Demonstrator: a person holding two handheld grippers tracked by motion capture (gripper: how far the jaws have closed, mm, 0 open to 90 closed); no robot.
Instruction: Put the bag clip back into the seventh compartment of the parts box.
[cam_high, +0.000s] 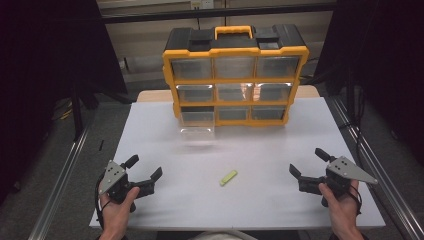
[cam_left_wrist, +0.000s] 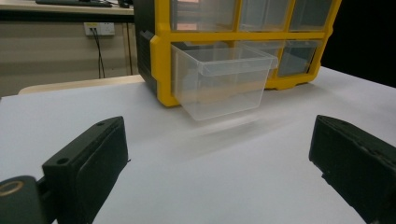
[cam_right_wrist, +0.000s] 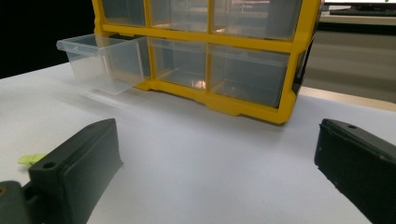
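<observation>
Both tools, left tool (cam_high: 145, 171) and right tool (cam_high: 307, 165), we hold released above the counter (cam_high: 260, 200); yellow-green piece (cam_high: 228, 177) lies between, clear drawer (cam_high: 196, 132) at twelve o'clock.

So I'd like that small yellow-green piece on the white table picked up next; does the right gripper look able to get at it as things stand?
Probably yes. The small yellow-green piece lies alone on the white table, and the right gripper has its jaws open with bare tabletop between it and the piece.
</observation>
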